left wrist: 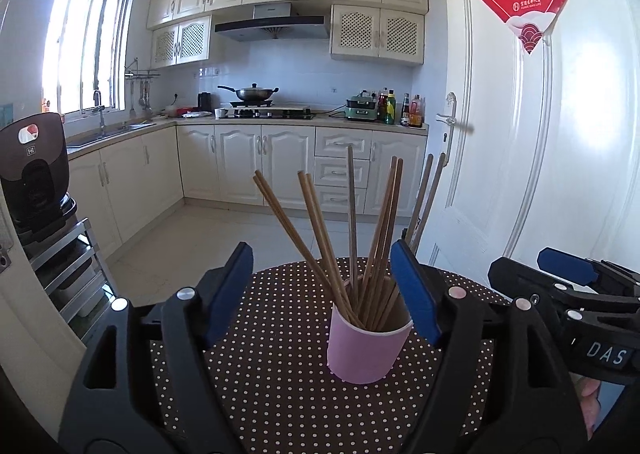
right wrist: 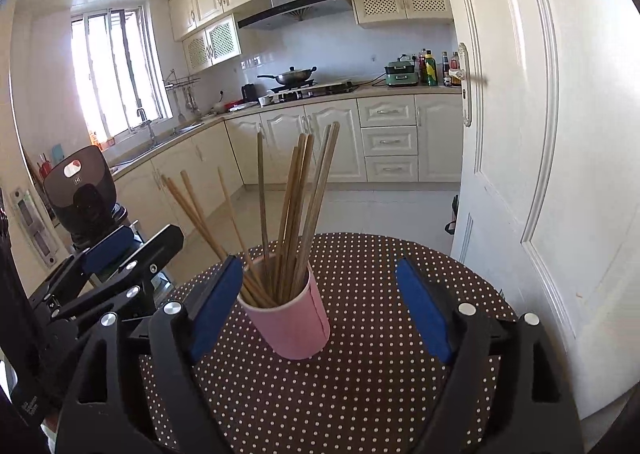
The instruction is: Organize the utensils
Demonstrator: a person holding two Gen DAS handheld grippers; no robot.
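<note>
A pink cup (left wrist: 364, 350) stands upright on a round table (left wrist: 280, 374) covered in brown polka-dot cloth. Several wooden chopsticks (left wrist: 352, 234) fan out of the cup. My left gripper (left wrist: 321, 250) is open, and the cup sits between its blue pads, close to the right-hand one, with neither pad pressing on it. In the right wrist view the same cup (right wrist: 298, 330) and chopsticks (right wrist: 296, 206) stand just inside the left finger of my open right gripper (right wrist: 319, 261). Each gripper shows in the other's view: the right gripper (left wrist: 568, 274) at the right and the left gripper (right wrist: 116, 242) at the left.
A white door (right wrist: 540, 174) stands close to the table's right side. A dark rice cooker (left wrist: 36, 170) sits on a metal rack (left wrist: 68, 262) at the left. Beyond the table are tiled floor, cream kitchen cabinets (left wrist: 256, 162) and a stove with a wok (left wrist: 254, 94).
</note>
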